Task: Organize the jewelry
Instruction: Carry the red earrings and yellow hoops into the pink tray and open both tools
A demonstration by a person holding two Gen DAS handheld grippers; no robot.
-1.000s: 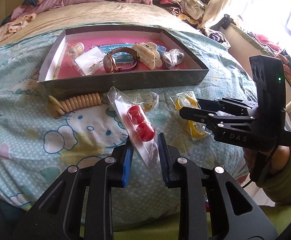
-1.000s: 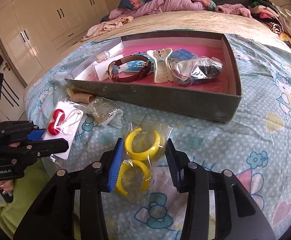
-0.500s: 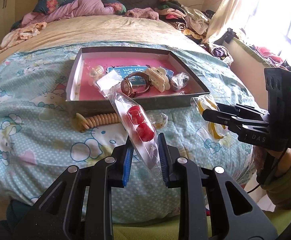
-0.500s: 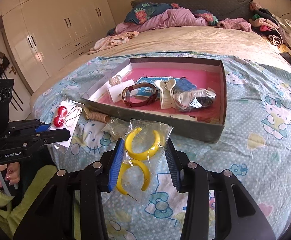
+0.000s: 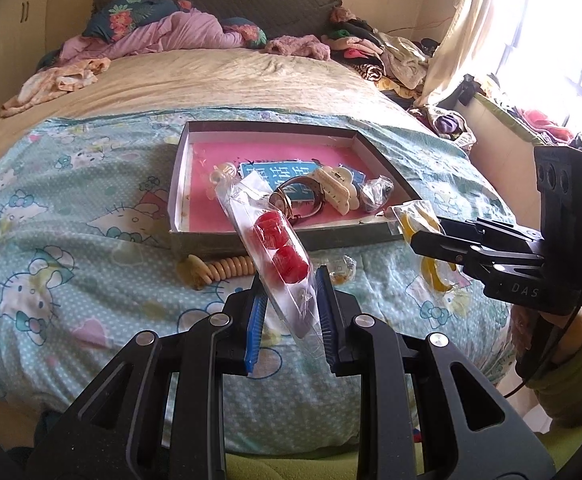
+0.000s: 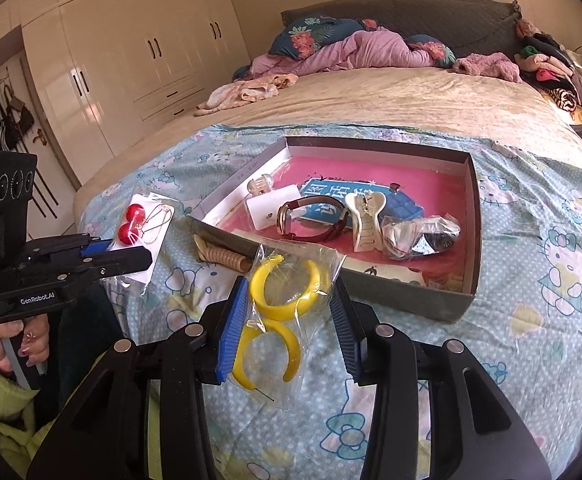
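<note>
Your right gripper (image 6: 289,316) is pinching a clear bag of yellow hoop earrings (image 6: 281,300) between its jaws, in front of the grey box (image 6: 407,300) lying on the bed. Your left gripper (image 6: 131,250) is clamping a bagged card of red ball earrings (image 6: 141,226), left of the box. Inside the box a watch (image 6: 311,218), a cream hair claw (image 6: 365,220) and a small bagged item (image 6: 423,234) are lying. A beige beaded piece (image 6: 223,256) is resting against the box's near wall.
</note>
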